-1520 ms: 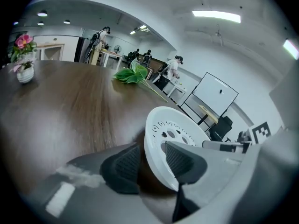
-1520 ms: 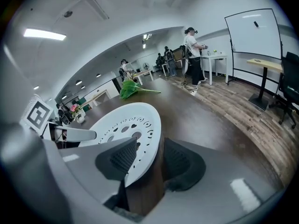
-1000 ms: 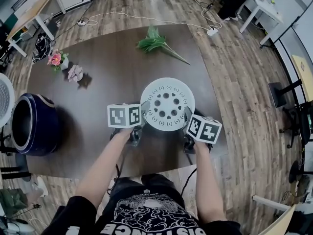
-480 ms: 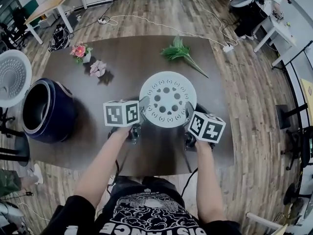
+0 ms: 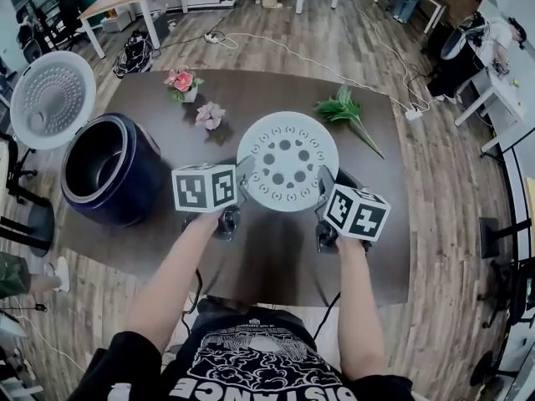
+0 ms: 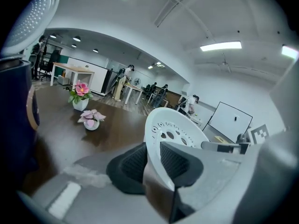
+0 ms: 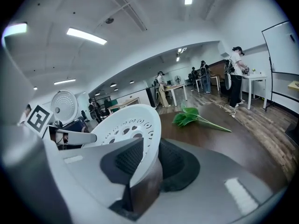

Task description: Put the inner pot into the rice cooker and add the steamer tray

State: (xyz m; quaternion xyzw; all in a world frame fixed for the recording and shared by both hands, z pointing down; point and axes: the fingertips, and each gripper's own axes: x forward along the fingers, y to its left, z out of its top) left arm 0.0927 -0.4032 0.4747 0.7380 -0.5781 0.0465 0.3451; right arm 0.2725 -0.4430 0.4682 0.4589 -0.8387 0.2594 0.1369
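Two claws on one tray right now. The steamer tray, white and full of holes, hangs roughly level over the table, pinched at opposite edges. The left gripper has its pads clamped on the tray's left rim and the right gripper does the same on the right rim. Both sets of jaws are nearly together with just the thin rim between them.

What's changed in the last second is that the tray slides left. A second ago it's over the middle of the table with the green sprig straight behind it. Now the sprig is off to its right and the little pink flower sits just beside its back-left edge. The grip doesn't budge at all, same spots on the rim.

The rice cooker also shows fully now, with its lid flipped open, where before it's clipped at the picture's left edge. It's still apart from the tray, past the left gripper.

So I'd call this the carry leg of the last step. The cooker's inside looks dark with a paler ring, so my guess is the inner pot is already in, but I can't swear to it. What's left is to keep going left, centre the tray over the opening and lower it flat.
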